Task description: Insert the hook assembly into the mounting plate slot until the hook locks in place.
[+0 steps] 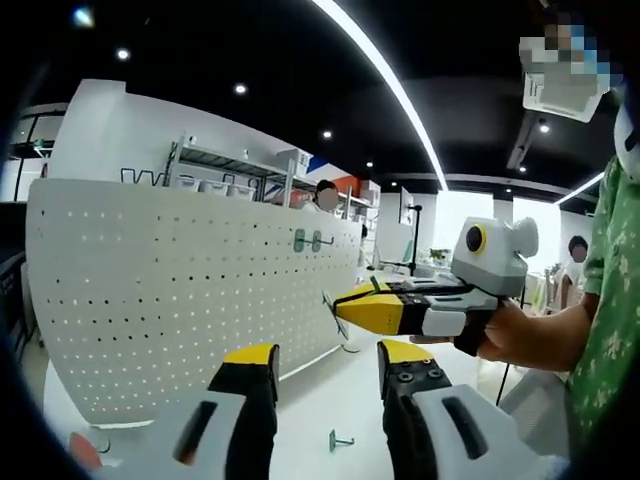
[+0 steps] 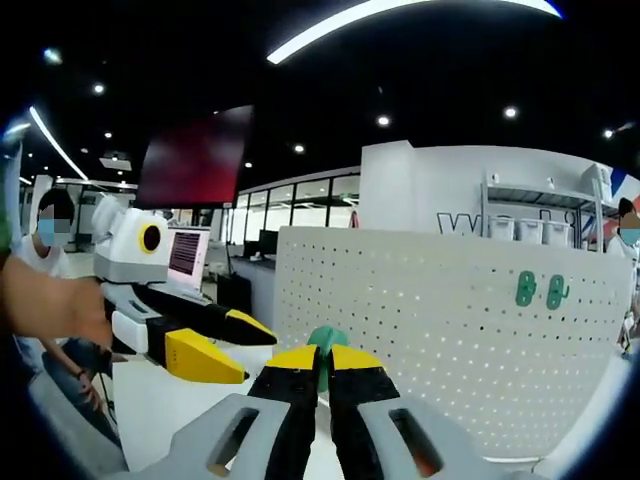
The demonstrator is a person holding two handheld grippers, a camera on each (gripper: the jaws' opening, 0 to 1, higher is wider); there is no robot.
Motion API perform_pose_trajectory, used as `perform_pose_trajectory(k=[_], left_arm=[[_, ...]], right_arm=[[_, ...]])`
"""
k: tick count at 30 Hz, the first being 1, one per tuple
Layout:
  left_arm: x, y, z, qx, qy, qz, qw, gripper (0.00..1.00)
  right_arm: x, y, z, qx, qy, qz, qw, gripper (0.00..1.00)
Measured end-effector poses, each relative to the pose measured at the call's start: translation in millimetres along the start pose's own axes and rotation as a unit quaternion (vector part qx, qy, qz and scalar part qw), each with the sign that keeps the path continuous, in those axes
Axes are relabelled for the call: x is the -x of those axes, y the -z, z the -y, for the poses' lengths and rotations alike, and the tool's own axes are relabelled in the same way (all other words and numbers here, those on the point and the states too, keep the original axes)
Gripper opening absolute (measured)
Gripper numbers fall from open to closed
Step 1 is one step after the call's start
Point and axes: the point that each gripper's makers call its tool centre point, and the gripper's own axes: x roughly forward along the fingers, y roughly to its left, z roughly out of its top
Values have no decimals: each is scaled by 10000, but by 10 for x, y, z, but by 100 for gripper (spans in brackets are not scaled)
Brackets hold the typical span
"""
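The right hand-held gripper (image 2: 320,368), clamped on a green plastic hook (image 2: 326,338), faces the white perforated mounting plate (image 2: 440,330) straight ahead (left hand-held gripper (image 1: 328,362) apart, empty).

The left gripper view looks low across the worktop (image 1: 310,400) toward the upright pegboard (image 1: 180,300), seen near and slanting away rightward. The right gripper view faces the same pegboard (image 2: 440,330) from close by. Both views take in the two green hooks (image 1: 306,241) (image 2: 540,290) on it.
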Motion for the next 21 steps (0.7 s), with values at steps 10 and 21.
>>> perform_pose_trajectory(k=[10,21], left_arm=[[-92,-16,60,120,147,7,9998,31],[-152,0,81,191,208,-63,9996,21]], right_arm=[[11,-25,-37,18,-26,41,10000,1],[21,-47,-70,6,-54,80,10000,1]])
